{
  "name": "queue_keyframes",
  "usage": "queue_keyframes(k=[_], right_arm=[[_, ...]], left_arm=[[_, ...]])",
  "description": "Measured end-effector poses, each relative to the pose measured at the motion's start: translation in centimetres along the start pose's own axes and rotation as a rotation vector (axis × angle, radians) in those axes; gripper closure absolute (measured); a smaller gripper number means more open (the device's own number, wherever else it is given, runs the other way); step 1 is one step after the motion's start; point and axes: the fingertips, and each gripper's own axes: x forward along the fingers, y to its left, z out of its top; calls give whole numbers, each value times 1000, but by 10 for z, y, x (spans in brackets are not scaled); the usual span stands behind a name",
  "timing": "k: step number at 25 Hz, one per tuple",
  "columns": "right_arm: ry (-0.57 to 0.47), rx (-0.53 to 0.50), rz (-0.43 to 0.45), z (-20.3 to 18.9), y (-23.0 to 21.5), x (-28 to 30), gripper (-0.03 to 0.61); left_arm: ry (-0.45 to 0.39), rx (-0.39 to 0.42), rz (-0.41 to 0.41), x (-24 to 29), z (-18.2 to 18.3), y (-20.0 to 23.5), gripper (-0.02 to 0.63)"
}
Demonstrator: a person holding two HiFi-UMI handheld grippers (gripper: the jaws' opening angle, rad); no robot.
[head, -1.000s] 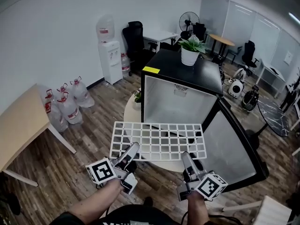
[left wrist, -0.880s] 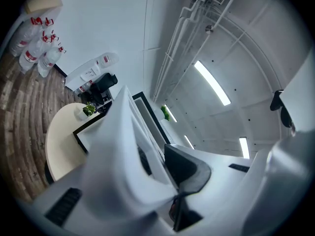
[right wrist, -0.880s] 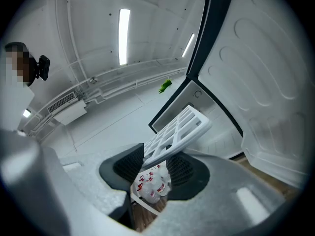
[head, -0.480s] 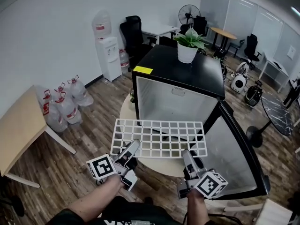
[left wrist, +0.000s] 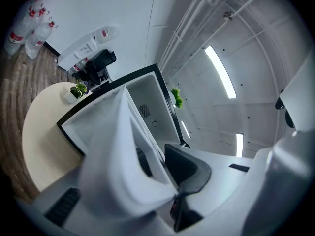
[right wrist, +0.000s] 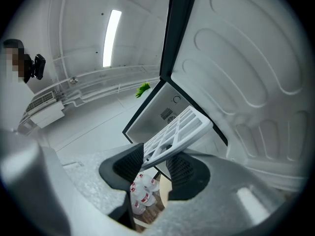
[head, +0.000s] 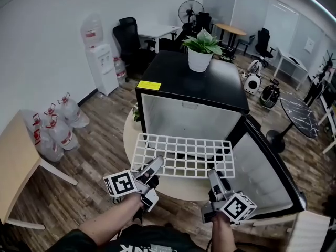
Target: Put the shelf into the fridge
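Evidently shelf [head: 184, 155] juts ahead, gripped by right claw [head: 213, 175] and just-widening left claw [head: 156, 165].

Head view: both bare forearms came in from 6 o'clock, left forearm [head: 102, 228] angled toward 2 o'clock, right forearm [head: 222, 236] near vertical. The left grey two-jaw gripper [head: 156, 165] pointed at about 2 o'clock, its square-marker cube [head: 121, 184] at the rear. The right grey two-jaw gripper [head: 213, 175] pointed at about 11 o'clock, its cube [head: 237, 207] at 5 o'clock of the jaws. Both were held roughly level. Each one's jaws were clamped on the near edge of the white grid shelf [head: 184, 154], left at its left corner, right toward its right end.
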Motion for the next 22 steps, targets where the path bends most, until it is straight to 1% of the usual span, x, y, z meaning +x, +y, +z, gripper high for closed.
queue_keyframes(k=[1,3,4,7,9,11,14,16,19,21,22], right_arm=[[-10,0,-27,-1,-2,2,433],[-38,8,-35,-7,1,9,433],[-47,8,-45,-10,1,12,433],[-56,-6,-125,-10,-9,16,431],[-73,-4,-139,-8,-11,21,431],[-81,-9,-184,-14,-16,26,431],[-105,-3,-180,-23,-14,40,431],[-103,-11,-215,-25,-15,43,431],[-104,-21,-232,-25,-19,47,431],[-115,-9,-221,-27,-23,50,429],[-118,-8,-231,-28,-25,50,428]], left_arm=[[17,-8,-23,5,3,2,534],[49,-34,-77,12,9,5,534],[65,-42,-89,15,12,10,534],[107,-64,-109,30,16,21,534],[133,-74,-122,40,18,28,533],[160,-79,-132,45,23,37,534],[186,-82,-149,48,32,50,534],[197,-90,-155,50,35,57,534],[216,-101,-155,58,36,63,534],[231,-102,-153,63,36,66,534],[237,-99,-154,65,37,66,534]])
